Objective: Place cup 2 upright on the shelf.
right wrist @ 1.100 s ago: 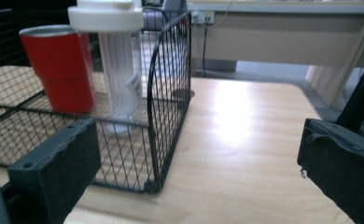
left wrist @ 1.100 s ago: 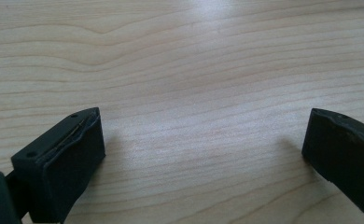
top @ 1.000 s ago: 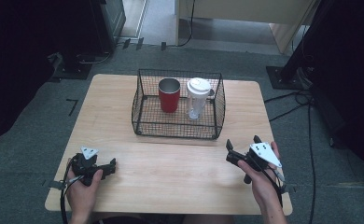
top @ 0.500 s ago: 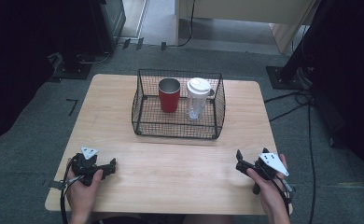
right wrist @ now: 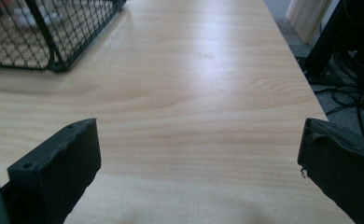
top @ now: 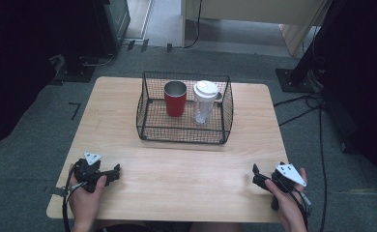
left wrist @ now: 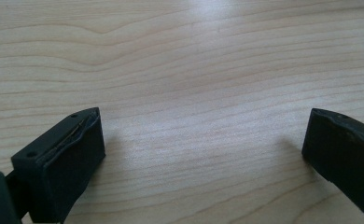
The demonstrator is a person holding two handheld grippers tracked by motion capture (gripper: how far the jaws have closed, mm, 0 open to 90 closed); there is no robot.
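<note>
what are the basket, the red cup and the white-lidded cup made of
The black mesh basket looks like thin metal wire with a dark coating: open grid, stiffer rim rods. The red tumbler seems to be metal, probably steel, with a matte red coat; its rim and inside show bare silver. The clear cup with a white lid looks like transparent plastic under an opaque plastic lid, though glass cannot be ruled out.

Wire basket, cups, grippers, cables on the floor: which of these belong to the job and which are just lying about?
Job:
wire basket
red cup
clear lidded cup
left gripper, open
right gripper, open

Lying about:
floor cables
stand base
</note>
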